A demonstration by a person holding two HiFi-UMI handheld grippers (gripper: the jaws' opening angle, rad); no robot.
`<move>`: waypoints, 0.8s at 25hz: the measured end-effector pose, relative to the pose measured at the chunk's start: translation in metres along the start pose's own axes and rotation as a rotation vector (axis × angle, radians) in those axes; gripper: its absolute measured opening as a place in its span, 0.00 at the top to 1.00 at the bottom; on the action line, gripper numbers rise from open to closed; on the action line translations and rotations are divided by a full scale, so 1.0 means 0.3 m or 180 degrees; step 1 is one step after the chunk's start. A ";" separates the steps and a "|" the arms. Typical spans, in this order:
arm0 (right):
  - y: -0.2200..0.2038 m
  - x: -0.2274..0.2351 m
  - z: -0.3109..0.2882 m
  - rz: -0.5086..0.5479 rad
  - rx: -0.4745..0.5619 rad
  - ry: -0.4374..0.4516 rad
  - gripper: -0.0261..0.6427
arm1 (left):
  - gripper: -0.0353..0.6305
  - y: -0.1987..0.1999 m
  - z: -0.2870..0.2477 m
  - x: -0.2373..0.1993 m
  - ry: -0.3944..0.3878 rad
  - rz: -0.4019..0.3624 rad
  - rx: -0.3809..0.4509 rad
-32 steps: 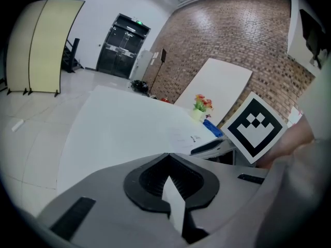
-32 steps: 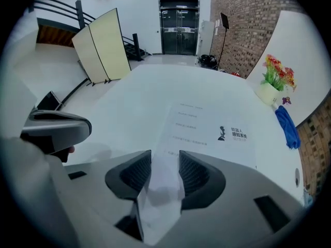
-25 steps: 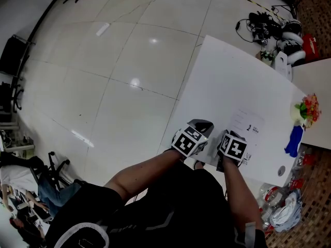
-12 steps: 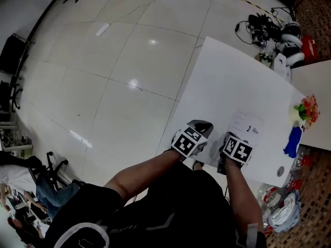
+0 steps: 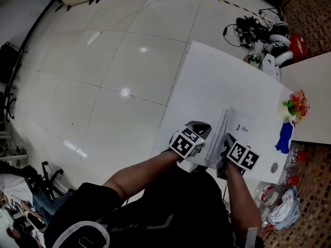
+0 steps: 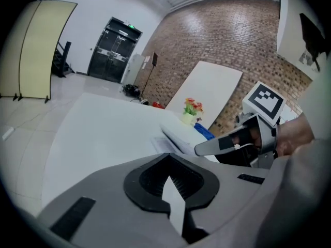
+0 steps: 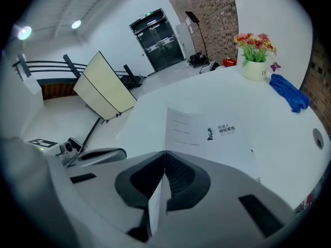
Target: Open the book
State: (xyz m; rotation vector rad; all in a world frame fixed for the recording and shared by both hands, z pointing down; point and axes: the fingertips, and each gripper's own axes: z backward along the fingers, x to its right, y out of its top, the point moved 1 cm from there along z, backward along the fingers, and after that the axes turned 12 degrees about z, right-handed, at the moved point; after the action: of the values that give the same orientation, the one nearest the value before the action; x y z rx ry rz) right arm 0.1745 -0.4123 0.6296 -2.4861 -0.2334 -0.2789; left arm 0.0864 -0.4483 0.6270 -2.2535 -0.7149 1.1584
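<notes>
A thin white book point(image 5: 239, 130) lies near the front edge of the white table point(image 5: 217, 81). Its cover and first leaves point(image 5: 221, 133) stand lifted off the printed page point(image 7: 212, 133). My right gripper point(image 5: 234, 148) is shut on the near edge of the lifted sheet, which shows as a white strip between its jaws point(image 7: 165, 154). In the left gripper view the right gripper point(image 6: 243, 143) hangs above the book point(image 6: 176, 134). Left of the book, my left gripper point(image 5: 200, 130) is shut, with a white sliver of the book's paper pinched in its jaws point(image 6: 169, 179).
A small pot of flowers point(image 5: 294, 106) and a blue cloth point(image 5: 283, 138) sit at the table's right end, beside a small round disc point(image 5: 274, 168). A second white table point(image 5: 313, 97) adjoins there. Cables and gear point(image 5: 258, 27) lie on the floor beyond.
The book lay flat a second ago. The right gripper has closed on the cover's edge and risen, lifting the cover and leaves. The left gripper rose slightly.
</notes>
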 end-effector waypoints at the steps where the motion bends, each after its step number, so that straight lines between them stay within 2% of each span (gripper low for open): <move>1: 0.010 0.008 0.022 -0.0006 0.0033 0.0041 0.95 | 0.94 0.003 -0.008 0.016 -0.0004 -0.0023 -0.0006; 6: 0.064 0.096 0.160 -0.0199 0.0225 0.0344 0.95 | 0.94 0.039 -0.070 0.123 0.0017 -0.0134 0.0016; 11: 0.100 0.243 0.310 -0.0413 0.0444 0.0574 0.95 | 0.94 0.111 -0.125 0.253 0.0111 -0.0129 0.0212; 16: 0.109 0.466 0.452 -0.0472 0.0607 0.0594 0.95 | 0.94 0.141 -0.202 0.395 0.0191 -0.0207 0.0271; 20: 0.080 0.645 0.521 -0.0487 0.0612 0.0580 0.95 | 0.94 0.135 -0.263 0.512 0.0182 -0.0227 0.0275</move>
State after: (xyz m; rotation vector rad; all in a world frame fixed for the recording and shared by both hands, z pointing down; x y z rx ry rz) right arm 0.3888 -0.3179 0.5421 -2.2408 -0.3573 -0.5190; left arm 0.2380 -0.3936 0.5532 -2.1631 -0.7033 1.0664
